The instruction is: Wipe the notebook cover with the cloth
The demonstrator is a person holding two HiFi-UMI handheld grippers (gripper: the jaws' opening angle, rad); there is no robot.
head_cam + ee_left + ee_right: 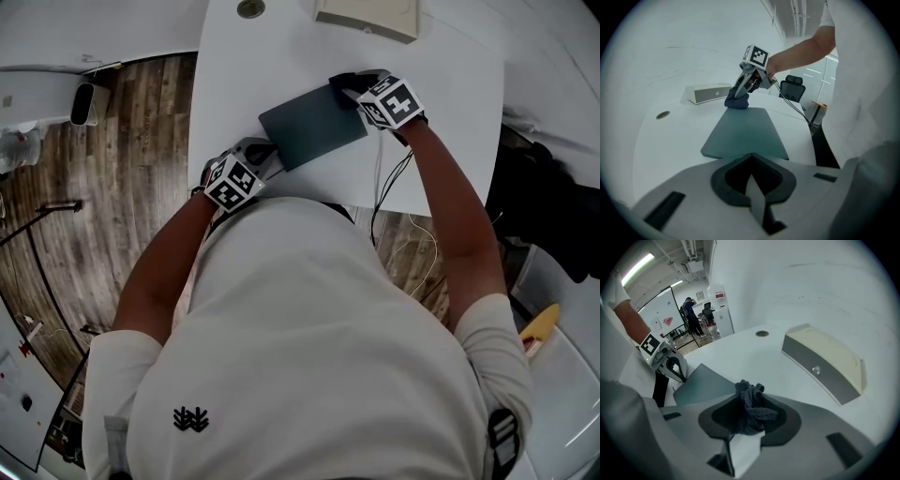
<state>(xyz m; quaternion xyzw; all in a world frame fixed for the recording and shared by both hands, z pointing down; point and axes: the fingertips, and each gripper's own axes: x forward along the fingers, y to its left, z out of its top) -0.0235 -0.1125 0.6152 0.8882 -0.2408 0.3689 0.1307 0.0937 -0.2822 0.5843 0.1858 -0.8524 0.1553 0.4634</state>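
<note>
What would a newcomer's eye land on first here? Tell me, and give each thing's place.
The dark teal notebook lying flat on the white table. At its far edge, the right gripper clamps a bunched dark cloth; at its near corner sits the left gripper, jaws together and empty.

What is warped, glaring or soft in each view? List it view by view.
Head view: the lens bows the table edges, and the light is even. Left gripper view: a black round border; the left hand-held gripper, close to the lens, is blurred, the notebook sharper. Right gripper view: a ceiling lamp glares at top left; the cloth in the jaws is fairly sharp.
</note>
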